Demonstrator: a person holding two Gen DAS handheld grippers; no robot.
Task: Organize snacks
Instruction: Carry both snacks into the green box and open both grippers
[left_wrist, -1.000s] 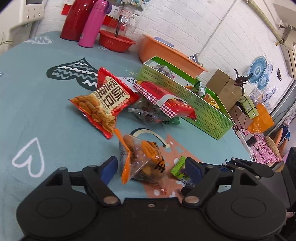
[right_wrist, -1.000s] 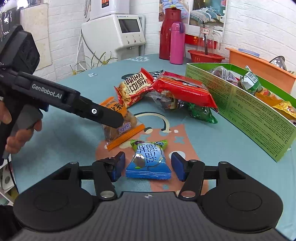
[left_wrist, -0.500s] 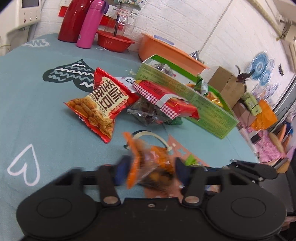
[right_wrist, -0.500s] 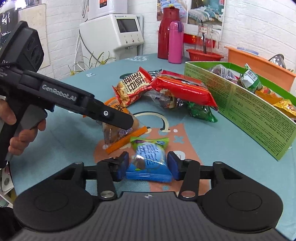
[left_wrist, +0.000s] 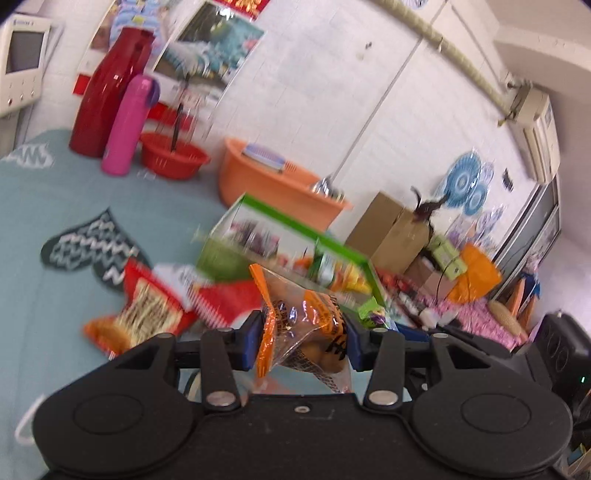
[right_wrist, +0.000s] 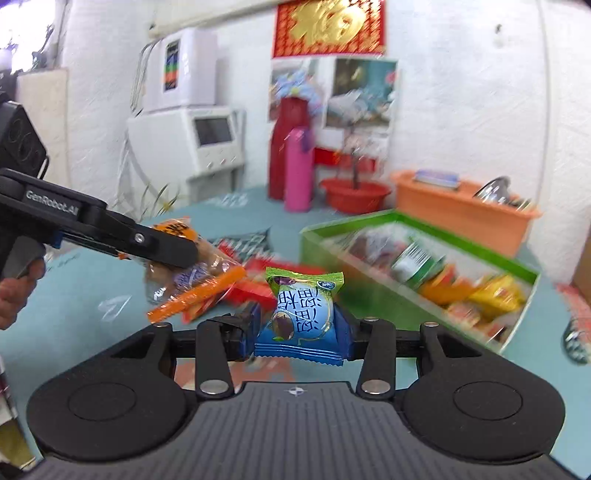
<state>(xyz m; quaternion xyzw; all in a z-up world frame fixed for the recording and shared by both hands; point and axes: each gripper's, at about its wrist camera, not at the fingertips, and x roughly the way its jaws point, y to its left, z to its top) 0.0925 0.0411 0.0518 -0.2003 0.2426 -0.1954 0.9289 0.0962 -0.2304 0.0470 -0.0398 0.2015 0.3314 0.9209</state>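
Left wrist cam first: the left gripper (left_wrist: 300, 341) is clamped on the clear-and-orange snack bag (left_wrist: 303, 332), blue pads pressed into both sides. A second ago that bag was lying on the teal tablecloth (left_wrist: 44, 221) between open jaws; now it hangs clear of the table, and the whole shot is tilted up and smeared. Past it sits the green box (left_wrist: 291, 225), already holding some packets, with the red peanut bag (left_wrist: 147, 310) and a red-and-white checked pack (left_wrist: 221, 299) on the cloth to the left of it.

Right wrist cam: same story. The right gripper (right_wrist: 299, 334) is squeezing the blue-and-green candy packet (right_wrist: 301, 317), which was flat on the table a second ago and is now lifted, standing upright between the pads. The left gripper (right_wrist: 162, 251) reaches in from the left with the orange bag (right_wrist: 195, 273) up in the air too, a hand (right_wrist: 16, 291) on its handle. The green box (right_wrist: 417, 266) is off to the right, open top, packets inside. The red thermos (right_wrist: 286, 147) and pink bottle (right_wrist: 297, 170) are at the back.
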